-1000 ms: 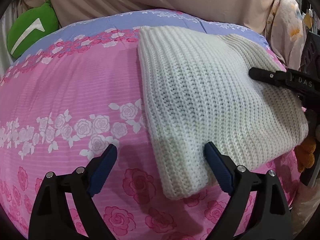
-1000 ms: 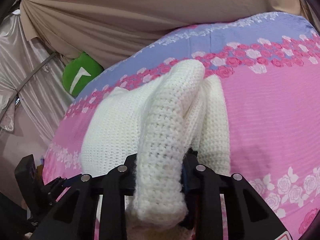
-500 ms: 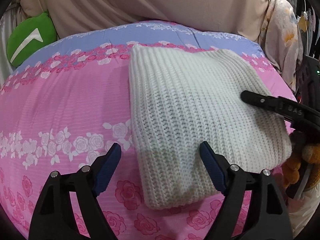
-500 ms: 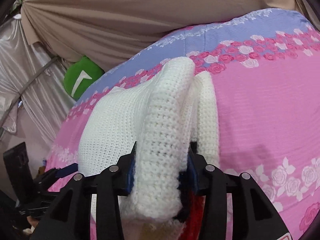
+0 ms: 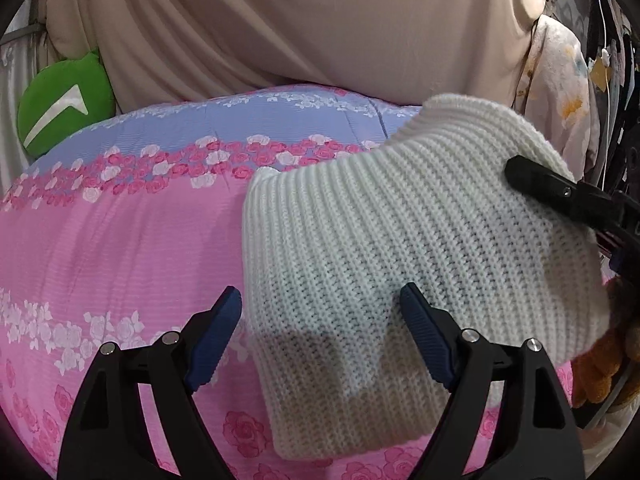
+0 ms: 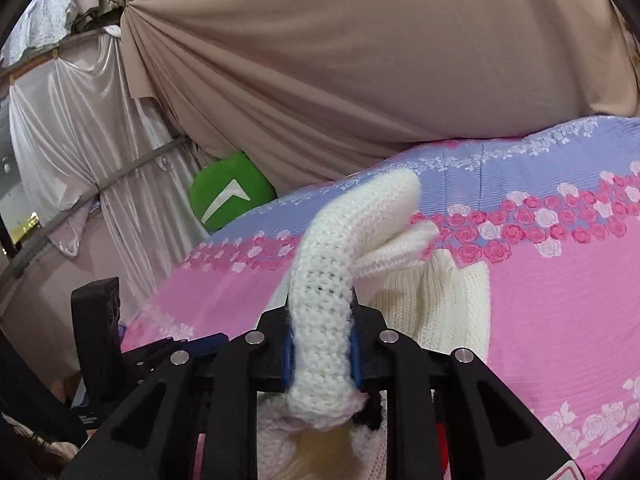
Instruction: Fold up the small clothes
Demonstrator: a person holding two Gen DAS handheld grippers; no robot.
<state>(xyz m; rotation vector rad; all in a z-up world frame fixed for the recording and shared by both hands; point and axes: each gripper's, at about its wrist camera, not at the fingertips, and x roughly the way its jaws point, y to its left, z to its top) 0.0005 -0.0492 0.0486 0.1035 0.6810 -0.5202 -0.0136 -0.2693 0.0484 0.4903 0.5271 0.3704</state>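
Moved: since the earlier frames the right side of the knit point(image 5: 400, 240) has risen off the bed point(image 5: 120, 248); it lay flat, now its far right edge humps up at the upper right of the left wrist view.
Knit place: centre to right of the left wrist view, its lower left part on the bed, its right part lifted.
Right gripper point(image 6: 320, 350): clamped on a thick rolled edge of the knit point(image 6: 332, 280), which arches up and away toward the centre of the right wrist view.
Left gripper point(image 5: 320, 316): apart, holding nothing; its left finger over bare bed, its right finger over the knit's near part.
Key relation: the knit's free near-left corner lies just ahead of and between the left gripper's fingers; the long axis runs from lower centre to upper right; the left gripper is the nearer one to that corner.
Likely step: a judgement only: the lifted right side goes over toward the left.
Hidden: the knit's underside and layer count; the right gripper's fingertips, buried in wool; whether the left gripper touches the knit, I cannot tell.
Unclear: an orange furry thing point(image 5: 600, 368) at the right edge, cut off.
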